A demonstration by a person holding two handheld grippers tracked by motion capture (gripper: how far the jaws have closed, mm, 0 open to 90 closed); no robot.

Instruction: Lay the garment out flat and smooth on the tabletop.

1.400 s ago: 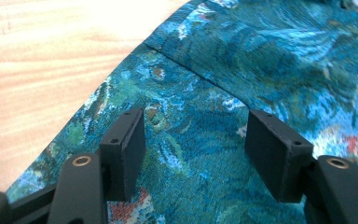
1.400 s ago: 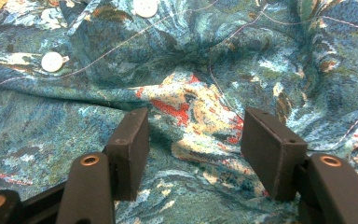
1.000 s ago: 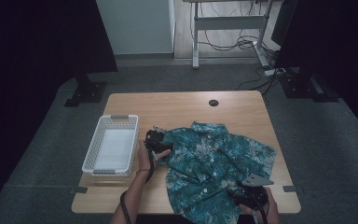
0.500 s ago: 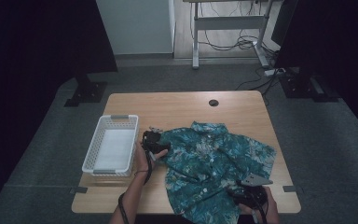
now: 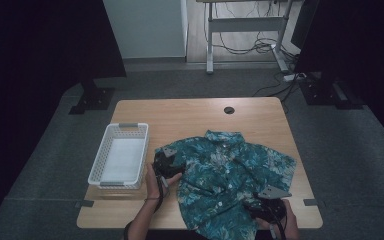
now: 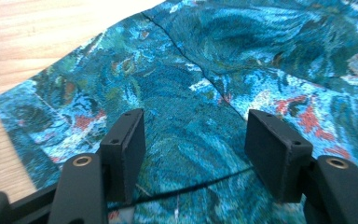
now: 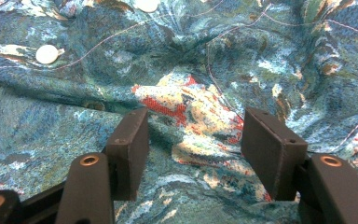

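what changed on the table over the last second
The left gripper slid a little toward the basket along the shirt's left sleeve, jaws open over the cloth. The right gripper stayed at the shirt's lower hem, jaws open. Shirt, basket and table look unchanged.
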